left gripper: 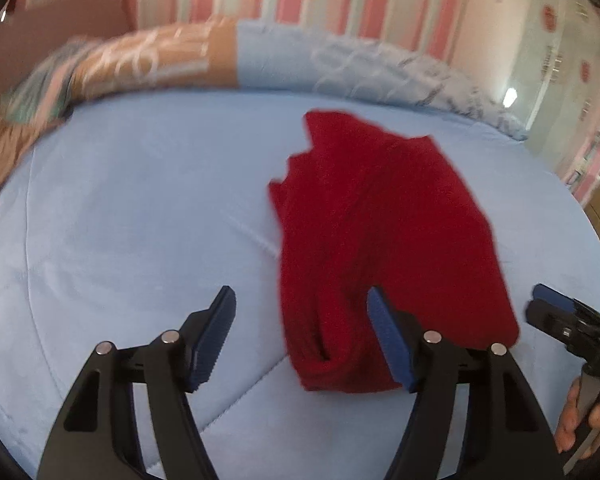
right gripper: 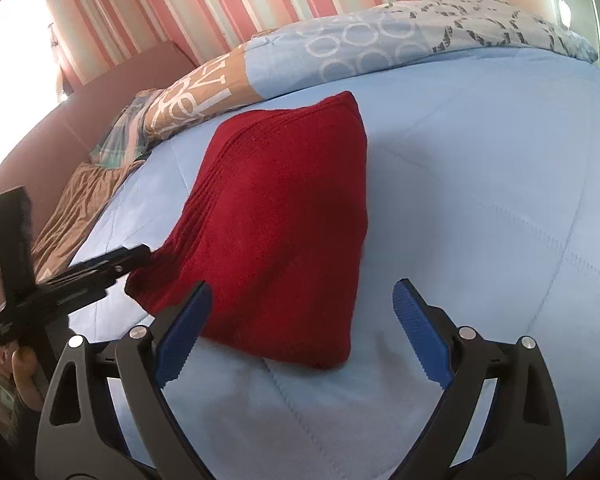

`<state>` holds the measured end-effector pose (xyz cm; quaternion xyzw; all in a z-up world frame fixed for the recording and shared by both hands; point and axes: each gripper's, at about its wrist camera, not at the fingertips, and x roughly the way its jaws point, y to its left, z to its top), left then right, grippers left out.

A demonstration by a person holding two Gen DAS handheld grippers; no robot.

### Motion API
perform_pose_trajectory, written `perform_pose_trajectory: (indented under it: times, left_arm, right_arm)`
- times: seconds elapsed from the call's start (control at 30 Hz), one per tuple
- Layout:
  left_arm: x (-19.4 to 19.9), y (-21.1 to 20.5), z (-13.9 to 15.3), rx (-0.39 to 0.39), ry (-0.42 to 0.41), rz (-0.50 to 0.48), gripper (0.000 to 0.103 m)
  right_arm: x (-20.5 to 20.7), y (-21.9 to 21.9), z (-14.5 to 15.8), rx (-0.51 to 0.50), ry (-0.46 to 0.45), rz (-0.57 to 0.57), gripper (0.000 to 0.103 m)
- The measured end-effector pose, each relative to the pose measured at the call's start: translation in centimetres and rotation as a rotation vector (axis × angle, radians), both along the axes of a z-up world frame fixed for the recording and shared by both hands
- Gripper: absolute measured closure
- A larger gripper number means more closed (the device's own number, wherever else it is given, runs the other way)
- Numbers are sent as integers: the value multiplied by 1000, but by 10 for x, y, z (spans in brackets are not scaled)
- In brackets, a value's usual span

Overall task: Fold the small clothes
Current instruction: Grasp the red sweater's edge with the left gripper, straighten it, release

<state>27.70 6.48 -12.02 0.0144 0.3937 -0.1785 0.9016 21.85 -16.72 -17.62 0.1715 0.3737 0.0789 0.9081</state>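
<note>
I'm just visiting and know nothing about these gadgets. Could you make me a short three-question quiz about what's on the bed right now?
1. What colour is the folded garment?
2. True or false: the right gripper is clamping it.
3. What does it lie on: (a) wooden table, (b) light blue bedspread, (c) tiled floor?

Key: 1. Red. 2. False, its jaws stand open with nothing between the pads. 3. b.

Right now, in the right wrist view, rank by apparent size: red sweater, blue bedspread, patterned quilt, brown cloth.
1. blue bedspread
2. red sweater
3. patterned quilt, though it lies farther from the camera, so its rank against the sweater is unsure
4. brown cloth
</note>
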Motion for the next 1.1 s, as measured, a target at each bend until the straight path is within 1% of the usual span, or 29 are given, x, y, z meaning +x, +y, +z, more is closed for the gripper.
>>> perform_pose_trajectory:
  times: [0.03, 0.07, 0.17, 0.2, 0.23, 0.27, 0.3, 0.37, 0.47, 0.5, 0.53, 0.57, 0.6, 0.67, 0.7, 0.73, 0.77, 0.8, 0.83, 0.87, 0.9, 0.93, 0.97, 1.03, 1.1]
  left_arm:
    - [-3, -4, 1, -4, -11, -35, 35]
    - [-4, -8, 1, 8, -20, -54, 35]
    - [-8, -22, 1, 61, -63, -113, 36]
    - [-7, -24, -1, 76, -65, -123, 44]
    - [-5, -29, -4, 91, -45, -138, 55]
    - [0, -31, -9, 96, -10, -141, 83]
    - [2, -30, -13, 101, 13, -134, 92]
    - [10, -27, -21, 89, 57, -116, 93]
    - [13, -11, -17, 68, 53, -38, 94]
    - [14, -3, -16, 50, 62, -13, 94]
    - [16, 4, -20, 31, 91, -1, 94]
    - [15, 8, -23, 30, 106, 9, 94]
    - [16, 9, -31, 49, 120, 20, 94]
    - [15, 4, -45, 119, 123, 25, 94]
    - [14, 1, -47, 140, 109, 25, 94]
    - [15, 1, -46, 138, 105, 24, 94]
    - [15, 1, -39, 107, 97, 15, 91]
    - [14, 3, -31, 77, 90, 5, 90]
    - [15, 4, -19, 32, 83, -25, 88]
    - [13, 7, -9, 9, 67, -41, 73]
    - [15, 6, 1, -13, 47, -54, 48]
    - [24, 3, 13, -45, 28, -78, 35]
    - [31, 1, 20, -64, 15, -92, 27]
    - [53, -10, 28, -87, 23, -119, 27]
    - [88, -25, 26, -97, 51, -133, 27]
  right_arm:
    - [-1, 0, -1, 3, 3, -1, 11]
    - [-1, -2, -2, 6, 6, -5, 11]
    - [-2, -5, -4, 23, 13, -11, 11]
    - [-1, -6, -5, 28, 14, -12, 11]
    - [-1, -7, -6, 31, 15, -13, 11]
    - [-1, -7, -6, 29, 17, -16, 11]
    - [-1, -6, -7, 30, 19, -18, 11]
    - [0, -7, -7, 35, 23, -20, 11]
    - [0, -4, -4, 26, 19, -8, 11]
    - [1, -2, -3, 17, 16, -1, 11]
    - [2, 0, -3, 13, 18, 7, 11]
    - [3, 4, -4, 4, 25, 23, 11]
    - [4, 6, -5, -3, 29, 33, 11]
    - [6, 16, -7, -31, 34, 57, 11]
    - [7, 22, -9, -67, 40, 64, 11]
    - [9, 27, -11, -99, 52, 67, 11]
    - [13, 33, -16, -139, 74, 77, 11]
    - [15, 36, -19, -153, 84, 88, 11]
    - [16, 39, -21, -158, 89, 101, 11]
    - [16, 39, -22, -154, 87, 108, 11]
    - [17, 40, -23, -149, 84, 117, 11]
    - [17, 39, -23, -146, 80, 123, 11]
    - [18, 38, -23, -145, 77, 125, 11]
    - [18, 36, -24, -137, 71, 126, 11]
    - [20, 32, -26, -117, 70, 126, 11]
